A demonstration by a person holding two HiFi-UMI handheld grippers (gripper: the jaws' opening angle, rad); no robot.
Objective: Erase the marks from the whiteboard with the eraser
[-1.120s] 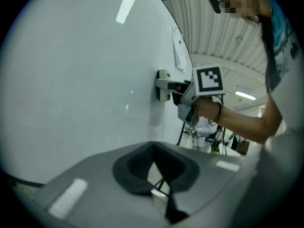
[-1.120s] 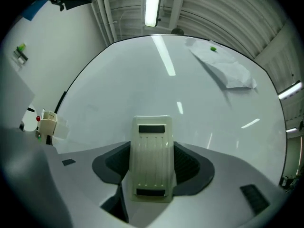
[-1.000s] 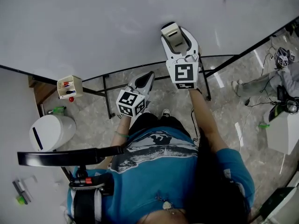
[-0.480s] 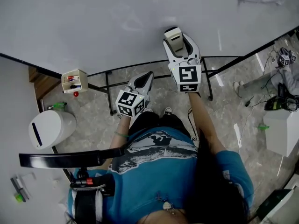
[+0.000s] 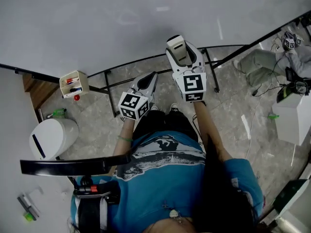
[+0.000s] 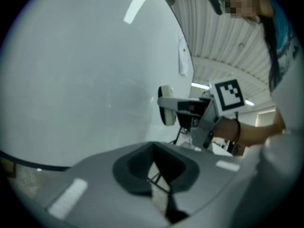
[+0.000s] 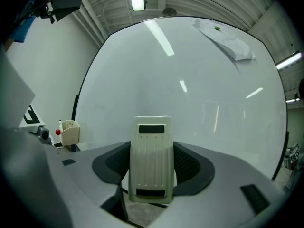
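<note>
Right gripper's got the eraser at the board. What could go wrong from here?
1. The eraser, clamped in the right gripper, sits low by the bottom edge of the whiteboard; a downward stroke could run off onto the frame.
2. The smudges are faint and up-left of it, so they are easy to miss.
3. A wide leftward sweep could knock the marker holder.

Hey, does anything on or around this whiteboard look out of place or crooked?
Nothing spilled or broken. One oddity: a crumpled white sheet hangs tilted at the upper right of the whiteboard, under a small green dot. The eraser sits straight in the right gripper.
</note>
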